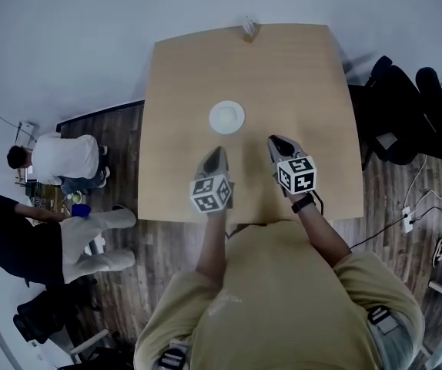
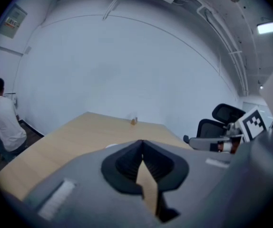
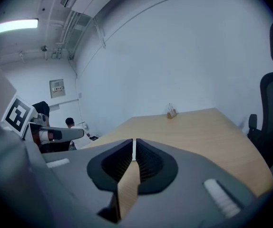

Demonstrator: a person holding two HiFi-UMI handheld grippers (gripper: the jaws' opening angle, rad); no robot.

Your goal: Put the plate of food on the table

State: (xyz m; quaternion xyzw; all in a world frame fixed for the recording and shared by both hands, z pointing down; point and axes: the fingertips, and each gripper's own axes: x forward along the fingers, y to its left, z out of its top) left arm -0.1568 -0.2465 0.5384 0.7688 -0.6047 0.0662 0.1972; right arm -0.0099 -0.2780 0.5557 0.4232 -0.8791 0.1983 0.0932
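A small white round plate (image 1: 226,117) rests near the middle of the light wooden table (image 1: 182,75); I cannot make out what is on it. My left gripper (image 1: 218,152) hovers just short of the plate on its near side, jaws together and empty. In the left gripper view the jaws (image 2: 141,141) meet at the tip, and only a sliver of the plate (image 2: 112,146) shows above them. My right gripper (image 1: 274,140) is to the plate's near right. In the right gripper view its jaws (image 3: 133,140) stand nearly touching with nothing between them.
A small holder (image 1: 249,27) stands at the table's far edge. Black office chairs (image 1: 402,110) sit right of the table. Two people (image 1: 59,159) are on the wooden floor at the left, with cables (image 1: 413,206) at the right.
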